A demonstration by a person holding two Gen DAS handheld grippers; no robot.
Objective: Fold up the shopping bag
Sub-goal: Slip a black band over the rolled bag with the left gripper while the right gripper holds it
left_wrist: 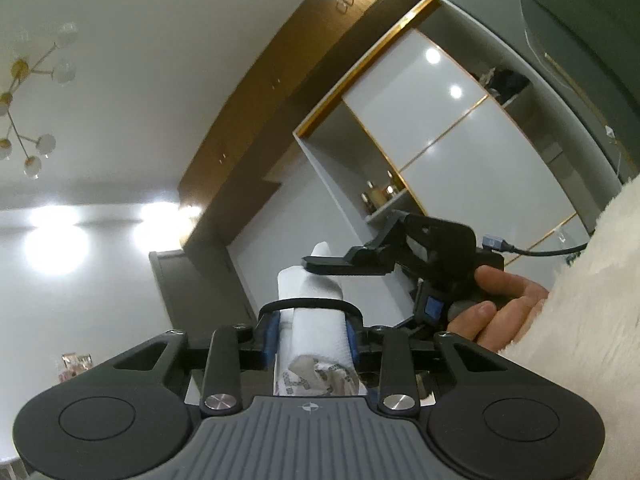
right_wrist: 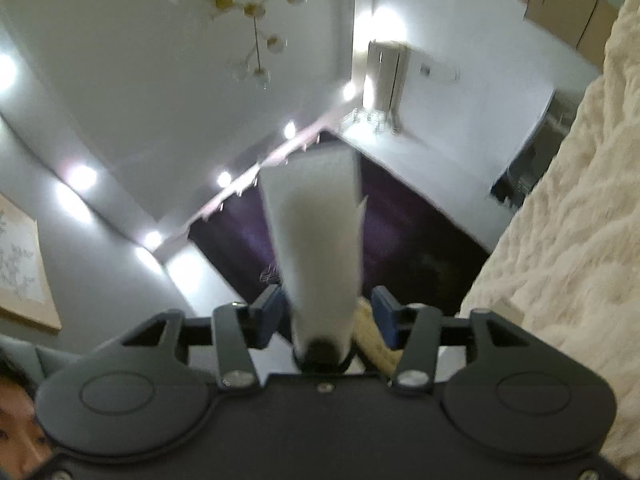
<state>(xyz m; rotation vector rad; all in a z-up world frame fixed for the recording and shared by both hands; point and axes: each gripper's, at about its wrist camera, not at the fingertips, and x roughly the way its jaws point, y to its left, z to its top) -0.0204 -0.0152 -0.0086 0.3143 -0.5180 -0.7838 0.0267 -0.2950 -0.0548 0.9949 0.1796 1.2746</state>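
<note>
The rolled shopping bag (left_wrist: 316,332) is clenched between the left gripper (left_wrist: 310,334) pads, an elastic band (left_wrist: 308,303) looped round it. The right gripper (right_wrist: 326,318) is released (blue pads clear of the white roll). Beyond, a cabinet (left_wrist: 452,128) is seen.

**Rolled bag between two raised grippers**

The rolled shopping bag (left_wrist: 314,320) stands between the pads of the left gripper (left_wrist: 308,334), an elastic band (left_wrist: 308,302) around it; the right gripper (left_wrist: 332,266) sits beside its upper end, to the right, carried by a hand (left_wrist: 492,308); cabinets (left_wrist: 440,128) rise behind; a chandelier (left_wrist: 28,100) hangs on the ceiling to the left.
</note>
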